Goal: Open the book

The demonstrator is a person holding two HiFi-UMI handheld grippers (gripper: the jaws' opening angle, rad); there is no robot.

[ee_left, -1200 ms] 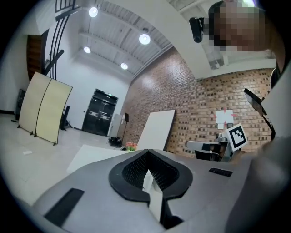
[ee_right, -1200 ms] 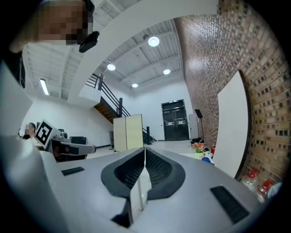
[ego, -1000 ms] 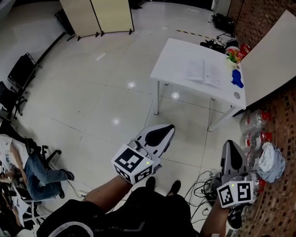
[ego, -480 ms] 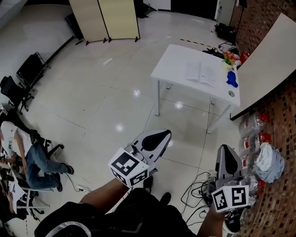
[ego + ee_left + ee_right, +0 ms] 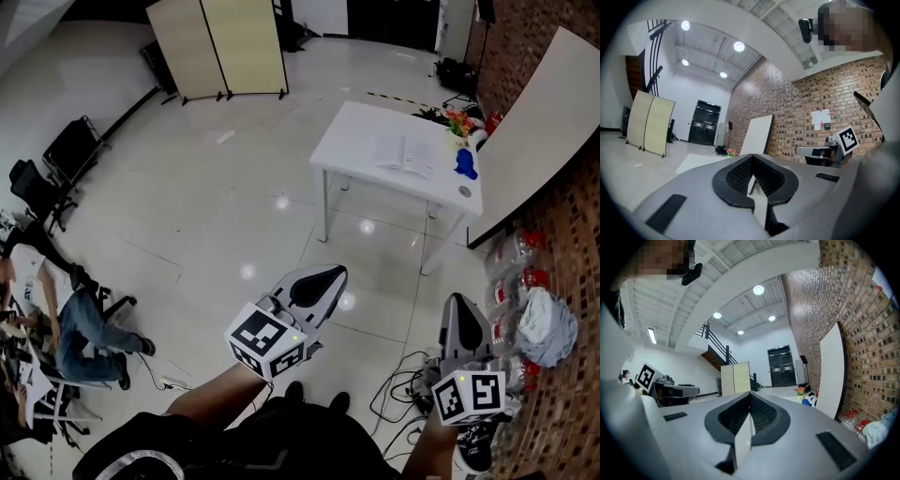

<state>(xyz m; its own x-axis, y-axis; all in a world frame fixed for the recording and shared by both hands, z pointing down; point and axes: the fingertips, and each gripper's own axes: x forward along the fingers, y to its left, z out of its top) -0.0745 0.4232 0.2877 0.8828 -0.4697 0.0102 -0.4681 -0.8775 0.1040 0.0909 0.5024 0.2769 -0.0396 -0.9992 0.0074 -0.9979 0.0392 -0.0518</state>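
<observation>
The book (image 5: 405, 153) lies spread open on a white table (image 5: 356, 141) far ahead, well beyond both grippers. My left gripper (image 5: 323, 274) is held level at waist height over the tiled floor, jaws together and empty; its own view shows the left gripper (image 5: 752, 176) shut, with the table (image 5: 701, 161) small in the distance. My right gripper (image 5: 459, 305) is held to the right, near the brick wall, also shut on nothing; its own view shows the right gripper (image 5: 749, 416) with its jaws meeting.
A blue object (image 5: 465, 162) and flowers (image 5: 457, 122) sit at the table's far right end. A white board (image 5: 534, 122) leans on the brick wall. Plastic bottles (image 5: 516, 267) and cables (image 5: 398, 394) lie by my right. A folding screen (image 5: 220, 47) stands behind; a seated person (image 5: 66, 323) is at left.
The table with the book looks slightly smaller and farther off than a second ago. Both grippers stay shut and keep the same pose in front of my body.
</observation>
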